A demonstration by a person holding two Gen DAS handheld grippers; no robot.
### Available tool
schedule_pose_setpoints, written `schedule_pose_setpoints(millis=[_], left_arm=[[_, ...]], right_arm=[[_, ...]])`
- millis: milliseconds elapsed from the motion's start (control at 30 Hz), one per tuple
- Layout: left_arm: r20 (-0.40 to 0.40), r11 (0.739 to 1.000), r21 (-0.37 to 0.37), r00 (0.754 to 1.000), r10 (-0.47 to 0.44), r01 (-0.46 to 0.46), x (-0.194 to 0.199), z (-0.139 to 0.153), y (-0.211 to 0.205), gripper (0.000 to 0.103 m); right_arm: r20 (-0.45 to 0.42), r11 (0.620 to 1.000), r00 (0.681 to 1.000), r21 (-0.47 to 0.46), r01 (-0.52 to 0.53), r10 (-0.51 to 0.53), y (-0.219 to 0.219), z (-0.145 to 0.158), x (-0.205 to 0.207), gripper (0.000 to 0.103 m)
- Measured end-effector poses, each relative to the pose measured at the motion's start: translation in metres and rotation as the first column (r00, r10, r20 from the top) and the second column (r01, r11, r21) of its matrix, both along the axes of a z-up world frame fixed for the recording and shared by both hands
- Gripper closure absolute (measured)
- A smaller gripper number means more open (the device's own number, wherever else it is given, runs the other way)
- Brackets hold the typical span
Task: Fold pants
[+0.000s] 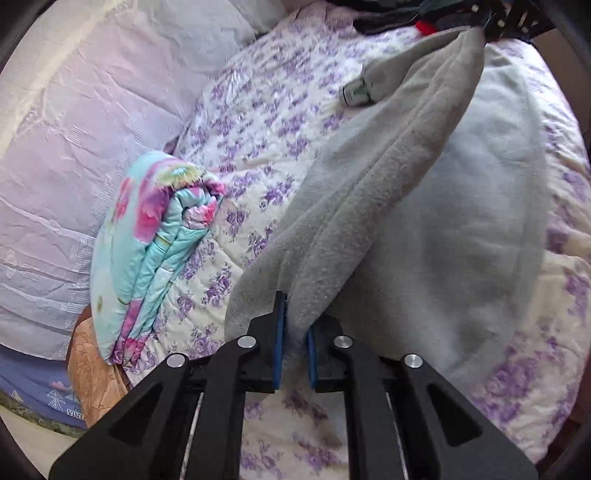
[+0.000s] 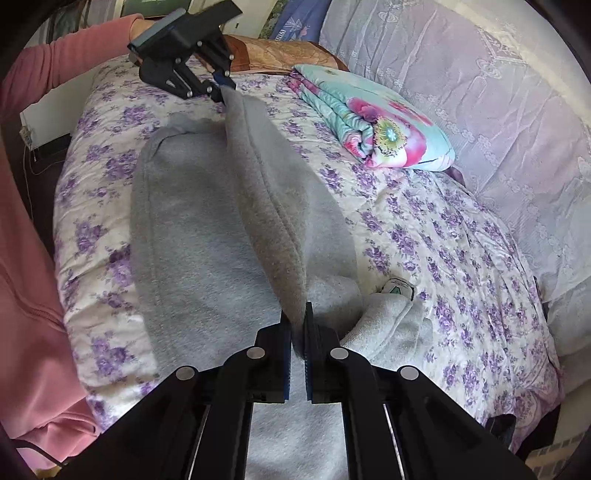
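Note:
Grey fleece pants point(image 1: 406, 192) lie on a bed with a purple-flowered quilt point(image 1: 258, 122). A raised ridge of the cloth is stretched between my two grippers. In the left wrist view my left gripper point(image 1: 294, 325) is shut on one end of the ridge, and my right gripper point(image 1: 484, 28) pinches the far end at the top right. In the right wrist view my right gripper point(image 2: 298, 317) is shut on the pants point(image 2: 199, 236). Far off, the left gripper point(image 2: 224, 88) holds the other end. A small green-and-white tag point(image 2: 398, 288) pokes out from under a bunched part.
A folded turquoise-and-pink floral blanket point(image 2: 380, 125) lies on the quilt beside the pants. A white lace cover point(image 2: 498, 129) rises behind it. A person's pink sleeve point(image 2: 59, 62) and body fill the left side of the right wrist view, at the bed's edge.

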State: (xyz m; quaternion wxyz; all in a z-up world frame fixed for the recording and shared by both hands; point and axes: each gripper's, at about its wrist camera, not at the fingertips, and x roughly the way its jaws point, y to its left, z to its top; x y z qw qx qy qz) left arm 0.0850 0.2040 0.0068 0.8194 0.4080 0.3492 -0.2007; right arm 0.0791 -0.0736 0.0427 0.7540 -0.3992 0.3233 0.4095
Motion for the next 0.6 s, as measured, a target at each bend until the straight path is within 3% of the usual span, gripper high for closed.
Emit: schedule_pose_setpoints(millis=[133,300,467,567,600], left_arm=[[-0.002,0.999,-0.022,1.0,-0.029,0.029,-0.043,-0.005,0.0,0.094],[-0.058,1.0,-0.013,0.998,-0.001,0.0,-0.067,-0.055,-0.004,0.093],[-0.008,0.998,-0.046,0.999,0.046,-0.046,-0.075,-0.08,-0.001,0.089],[0.013,0.997,-0.011,0.997,0.073,-0.072,-0.086,-0.073,-0.001,0.074],[0.02,0.997,-0.011,0.997,0.078,-0.078,-0.089,-0.067,0.0,0.053]], right_arm=[[0.0,1.0,1.0,-0.019,-0.014,0.014,-0.002,-0.01,-0.024,0.097],[-0.048,0.999,0.999,-0.045,-0.025,0.023,0.003,-0.051,-0.043,0.097],[-0.069,0.994,0.998,-0.104,-0.017,0.01,0.011,-0.096,-0.053,0.096],[-0.06,0.997,0.998,-0.076,0.024,-0.029,0.01,-0.097,-0.059,0.085],[-0.072,0.999,0.997,-0.036,0.032,-0.034,0.006,-0.089,-0.06,0.065]])
